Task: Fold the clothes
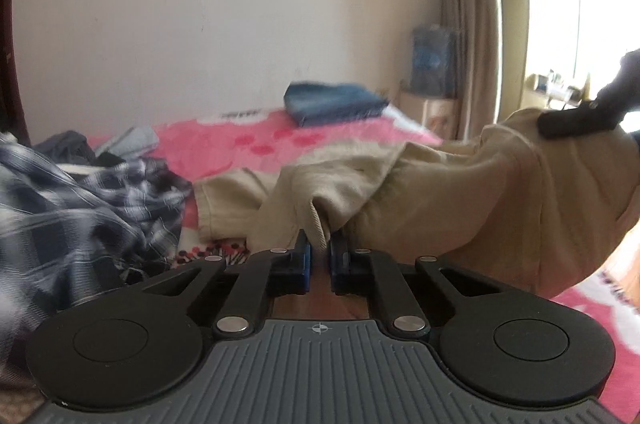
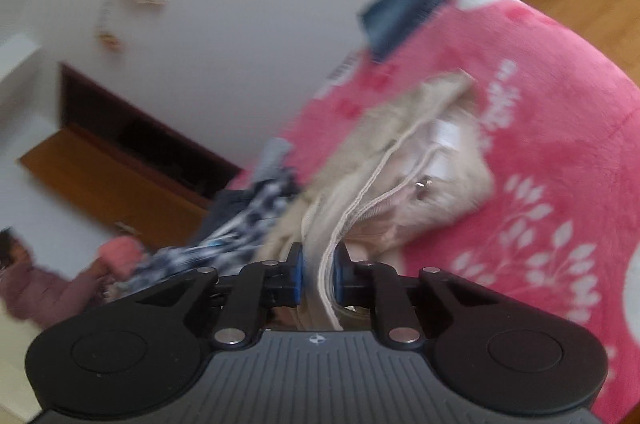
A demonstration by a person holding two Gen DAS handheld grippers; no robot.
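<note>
Grippers both clamp the beige garment (image 1: 400, 184), left gripper (image 1: 319, 244) on a bunched fold, right gripper (image 2: 319, 256) on a seamed edge, above the pink blanket (image 2: 560, 144); keep your pull even.

Readable text: none.
Pink blanket (image 2: 560, 128): dark printed marks at 12 o'clock, too blurred to read.
Garment tag (image 2: 446, 136): blank white.

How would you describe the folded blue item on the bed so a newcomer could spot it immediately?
Start at the pink blanket covering the bed, then look to its far end by the white wall. The folded blue garment lies there alone, the only neat, flat stack; the plaid shirt and beige garment are crumpled.
</note>
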